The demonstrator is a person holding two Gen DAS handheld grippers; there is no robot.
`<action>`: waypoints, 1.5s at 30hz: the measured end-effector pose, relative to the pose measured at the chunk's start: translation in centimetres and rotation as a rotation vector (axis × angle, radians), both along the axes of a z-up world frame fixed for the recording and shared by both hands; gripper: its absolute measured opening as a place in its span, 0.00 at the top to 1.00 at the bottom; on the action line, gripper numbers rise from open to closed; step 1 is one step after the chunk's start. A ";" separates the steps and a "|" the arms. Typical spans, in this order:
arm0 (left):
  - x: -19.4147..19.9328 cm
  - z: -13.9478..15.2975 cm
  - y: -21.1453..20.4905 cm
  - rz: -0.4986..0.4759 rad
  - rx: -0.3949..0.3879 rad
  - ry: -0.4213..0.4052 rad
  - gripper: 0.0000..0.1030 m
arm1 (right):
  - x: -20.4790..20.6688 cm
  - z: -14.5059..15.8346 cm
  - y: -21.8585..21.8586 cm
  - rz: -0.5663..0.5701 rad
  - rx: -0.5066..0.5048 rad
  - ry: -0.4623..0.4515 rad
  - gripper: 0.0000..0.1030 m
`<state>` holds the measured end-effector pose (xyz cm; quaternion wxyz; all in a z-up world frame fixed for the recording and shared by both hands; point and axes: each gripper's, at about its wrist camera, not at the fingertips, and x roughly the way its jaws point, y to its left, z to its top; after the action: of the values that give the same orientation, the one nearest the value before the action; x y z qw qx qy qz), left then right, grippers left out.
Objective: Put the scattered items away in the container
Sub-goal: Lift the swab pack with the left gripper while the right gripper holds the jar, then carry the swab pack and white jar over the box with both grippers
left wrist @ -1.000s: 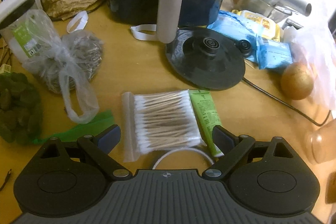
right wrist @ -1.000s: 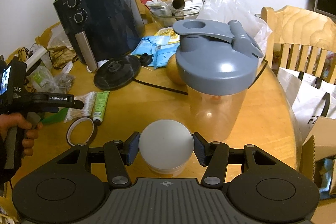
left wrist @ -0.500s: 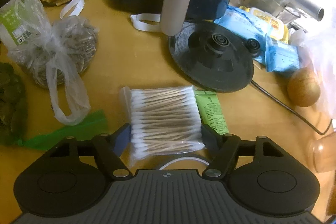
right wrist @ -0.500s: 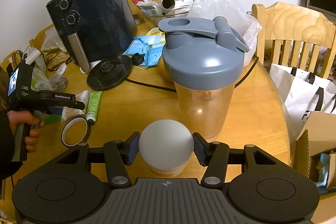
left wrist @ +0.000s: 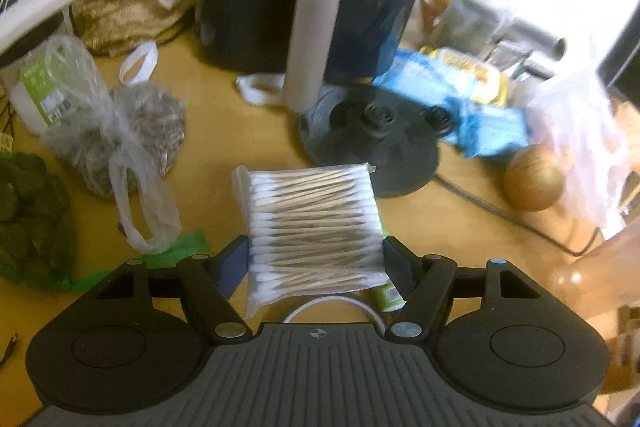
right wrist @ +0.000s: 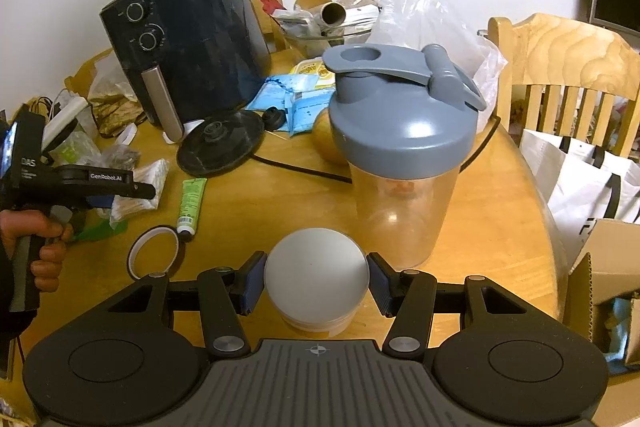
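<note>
My left gripper [left wrist: 314,263] is shut on a clear pack of cotton swabs [left wrist: 314,223] and holds it lifted off the table; the pack also shows in the right wrist view [right wrist: 138,189]. A green tube [right wrist: 191,201] and a tape ring [right wrist: 157,253] lie on the table below it. My right gripper [right wrist: 316,283] is shut on a round white jar [right wrist: 316,279] held above the table. A cardboard box [right wrist: 608,291] sits off the table's right edge.
A black air fryer [right wrist: 188,39] and a black kettle base [right wrist: 220,147] stand behind. A grey-lidded shaker bottle [right wrist: 404,155] stands right in front of the right gripper. Bags of seeds [left wrist: 128,139], blue packets [left wrist: 472,107] and a round fruit [left wrist: 534,181] clutter the table. A wooden chair [right wrist: 560,75] stands at right.
My left gripper closed on the cotton swab pack and lifted it off the table. My right gripper kept hold of the white jar and shifted slightly.
</note>
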<state>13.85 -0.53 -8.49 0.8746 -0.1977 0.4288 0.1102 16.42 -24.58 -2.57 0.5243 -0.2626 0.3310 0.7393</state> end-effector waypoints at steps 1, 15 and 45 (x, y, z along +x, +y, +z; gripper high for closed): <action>-0.2 0.4 -0.2 -0.003 0.005 -0.013 0.32 | -0.1 0.0 -0.1 0.002 0.001 0.002 0.45; -3.9 5.0 -1.8 -0.035 0.060 -0.132 0.32 | -1.5 0.7 -1.6 0.046 0.010 0.018 0.45; -14.5 6.9 -2.8 -0.083 -0.033 -0.127 0.32 | -4.6 2.3 -5.1 0.148 0.014 0.034 0.45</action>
<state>-0.66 -3.36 -1.57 0.9006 -0.2006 0.3819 0.0540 11.79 -29.67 -0.23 0.4643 -0.2699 0.3145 0.7827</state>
